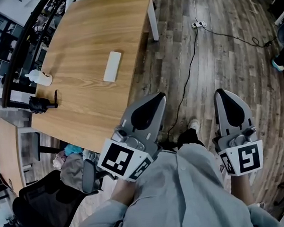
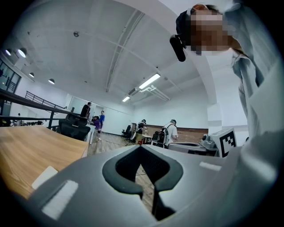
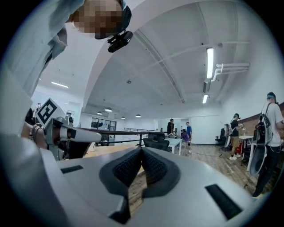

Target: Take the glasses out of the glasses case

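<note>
Glasses case (image 1: 112, 66) lies flat on the wooden table (image 1: 80, 31), its long axis running away from the person and leaning slightly right. Left gripper (image 1: 157, 98) and right gripper (image 1: 220, 93) have their jaws together and hold nothing.

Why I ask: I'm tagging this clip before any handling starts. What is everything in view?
table: one, light wood, upper left of the head view
glasses case: one, white, lying on the table
bottle-like thing: one, white, at the table's left edge
dark object: one, black, near that same edge; kind unclear
office chair: one, black, on the floor at lower left
power strip: one, white, on the wooden floor, with a black cable
bystanders: several, far across the room
left gripper: one, grey, jaws together, empty, short of the table
right gripper: one, grey, jaws together, empty
shirt: one, pale grey-blue, bottom of the head view
</note>
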